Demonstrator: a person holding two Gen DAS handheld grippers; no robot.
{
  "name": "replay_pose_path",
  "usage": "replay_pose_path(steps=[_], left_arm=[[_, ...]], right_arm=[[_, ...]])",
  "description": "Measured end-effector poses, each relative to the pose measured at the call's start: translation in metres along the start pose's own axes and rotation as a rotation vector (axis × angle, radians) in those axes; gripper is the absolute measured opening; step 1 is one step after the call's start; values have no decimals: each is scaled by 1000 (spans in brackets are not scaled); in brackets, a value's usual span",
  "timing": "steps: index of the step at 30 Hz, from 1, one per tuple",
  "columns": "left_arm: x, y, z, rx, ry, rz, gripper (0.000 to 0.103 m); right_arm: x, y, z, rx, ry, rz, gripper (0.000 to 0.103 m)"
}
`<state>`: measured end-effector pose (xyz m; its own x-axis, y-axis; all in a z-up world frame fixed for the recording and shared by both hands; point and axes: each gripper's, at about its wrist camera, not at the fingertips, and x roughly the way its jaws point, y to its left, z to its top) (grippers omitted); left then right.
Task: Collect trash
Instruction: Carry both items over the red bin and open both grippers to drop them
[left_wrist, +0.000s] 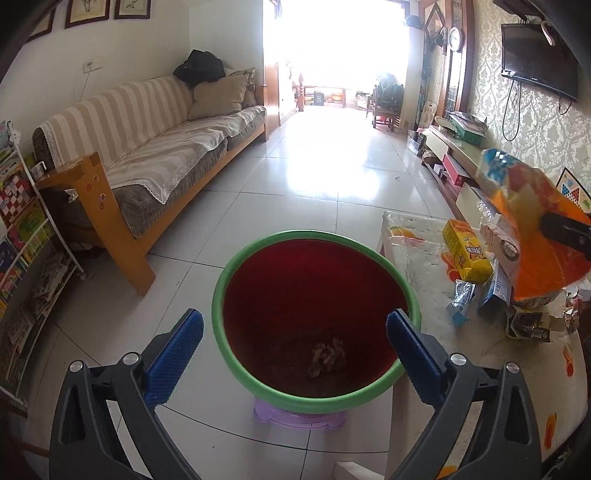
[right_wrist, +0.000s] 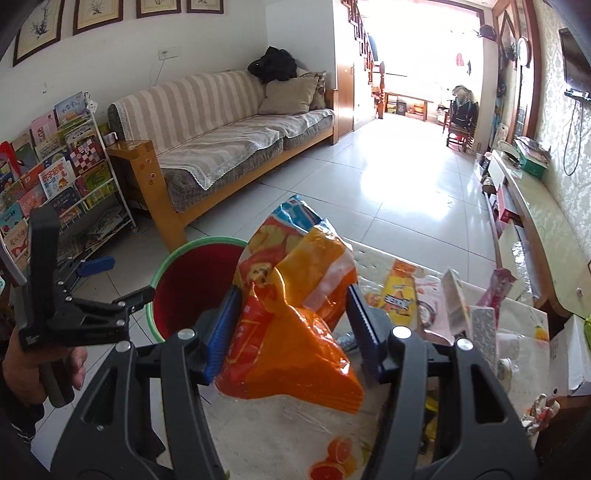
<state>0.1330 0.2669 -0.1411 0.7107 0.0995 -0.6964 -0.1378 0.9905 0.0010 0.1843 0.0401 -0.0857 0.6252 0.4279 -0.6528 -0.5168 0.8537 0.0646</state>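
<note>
A red bin with a green rim (left_wrist: 314, 314) stands on the floor left of the table; a crumpled scrap (left_wrist: 327, 356) lies at its bottom. My left gripper (left_wrist: 295, 328) is open and empty, hovering over the bin's near rim. My right gripper (right_wrist: 291, 306) is shut on an orange snack bag (right_wrist: 295, 314) and holds it above the table, right of the bin (right_wrist: 195, 280). The bag also shows in the left wrist view (left_wrist: 532, 229), raised above the table. The left gripper (right_wrist: 92, 291) shows in the right wrist view, held in a hand.
The table (left_wrist: 424, 295) has a fruit-print cloth and carries a yellow box (left_wrist: 467, 251), cartons and several wrappers (right_wrist: 461, 310). A sofa (left_wrist: 155, 155) stands left, a book rack (right_wrist: 55, 177) nearer left, a low TV bench (right_wrist: 535, 229) along the right wall. A purple stool (left_wrist: 295, 419) sits under the bin.
</note>
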Motion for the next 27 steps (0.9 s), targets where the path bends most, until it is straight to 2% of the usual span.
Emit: replay_pose_path(steps=[9,15,16,19,27], left_arm=[[-26,52,-9,-77,-25,15,95],[-30,70,-19,-106,-20,19,95],[-30,71,-20,-109,-19,22,95],[-31,75,-21,-123,-18,19,95],[-34,59,-19,-113,-23,-5,95]], right_arm=[[87,63,20,-48,86,79,56],[122,87,20,-70,155,94,58],[125,89,20,-73,164,94,60],[126,94,21,-73,162,91,80],[92,77,21,-52,127,52,99]])
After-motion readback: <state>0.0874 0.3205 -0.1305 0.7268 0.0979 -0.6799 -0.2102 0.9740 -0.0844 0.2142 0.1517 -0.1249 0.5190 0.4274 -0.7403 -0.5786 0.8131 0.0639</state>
